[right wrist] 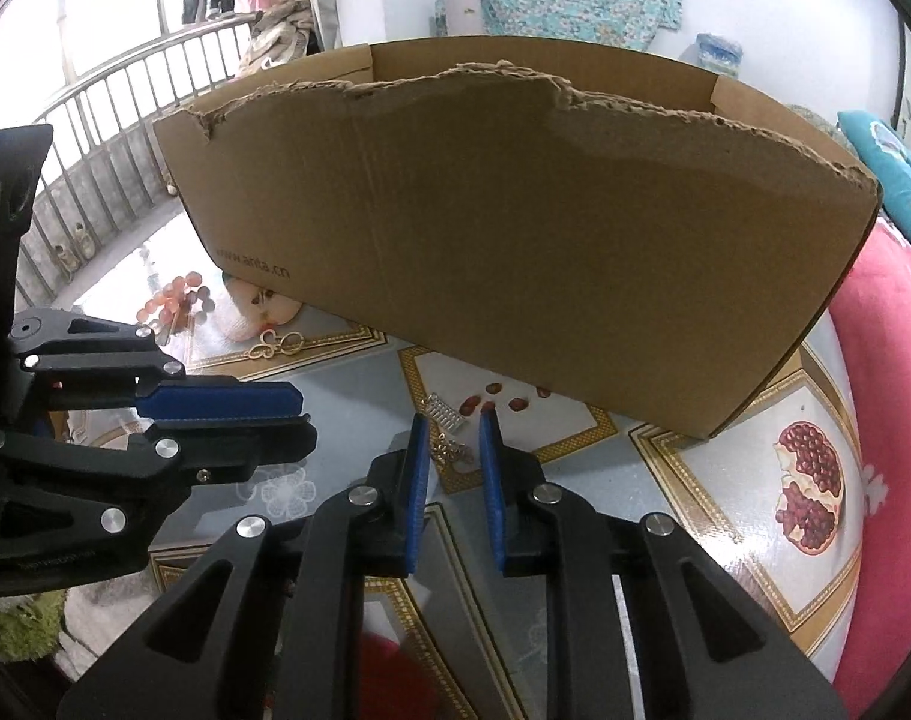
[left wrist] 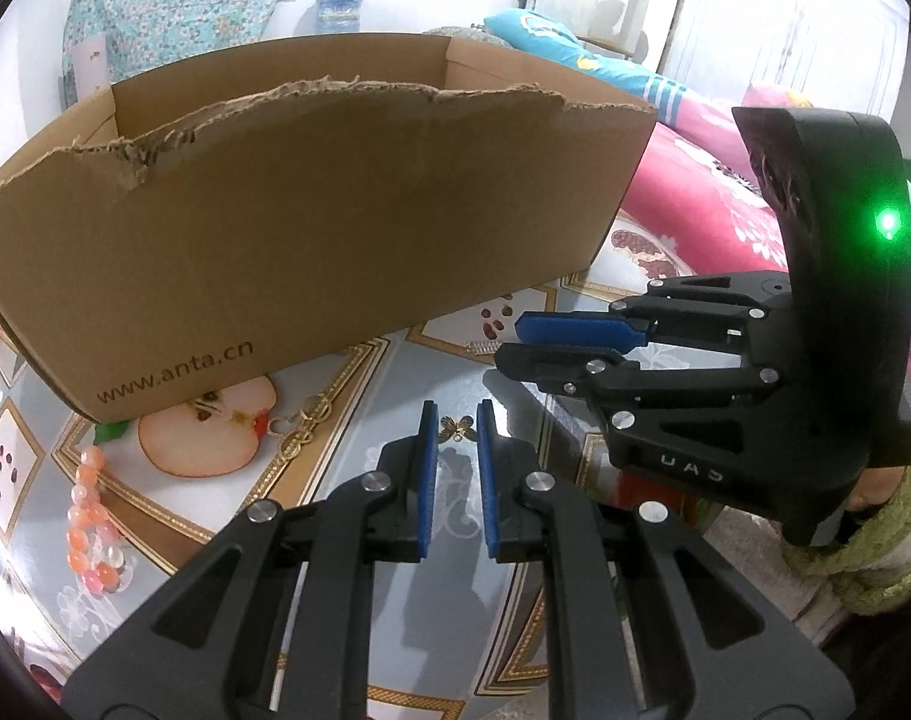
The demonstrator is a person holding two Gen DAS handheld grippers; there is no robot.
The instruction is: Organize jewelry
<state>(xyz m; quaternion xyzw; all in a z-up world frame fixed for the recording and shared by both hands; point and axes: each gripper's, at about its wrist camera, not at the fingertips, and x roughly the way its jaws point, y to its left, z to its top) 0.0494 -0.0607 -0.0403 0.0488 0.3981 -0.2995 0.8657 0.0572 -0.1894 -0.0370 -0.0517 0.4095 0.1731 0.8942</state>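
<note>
1. Our left gripper [left wrist: 457, 420] hovers with jaws nearly clenched, empty, framing a butterfly charm [left wrist: 458, 427] before the cardboard box [left wrist: 311, 228].
2. Our right gripper [right wrist: 453, 420], equally narrow and empty, frames a tiny gold piece [right wrist: 452, 450] lying flat; we judge the jaws may skid it across the glossy tabletop [right wrist: 347, 402].

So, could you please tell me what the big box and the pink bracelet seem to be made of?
The box looks like plain brown corrugated cardboard, matt: its torn top edge shows ragged fluted layers. The bracelet seems strung from glossy round beads, pink, orange and clear; their shine suggests glass, stone or plastic, and I cannot tell which.
</note>
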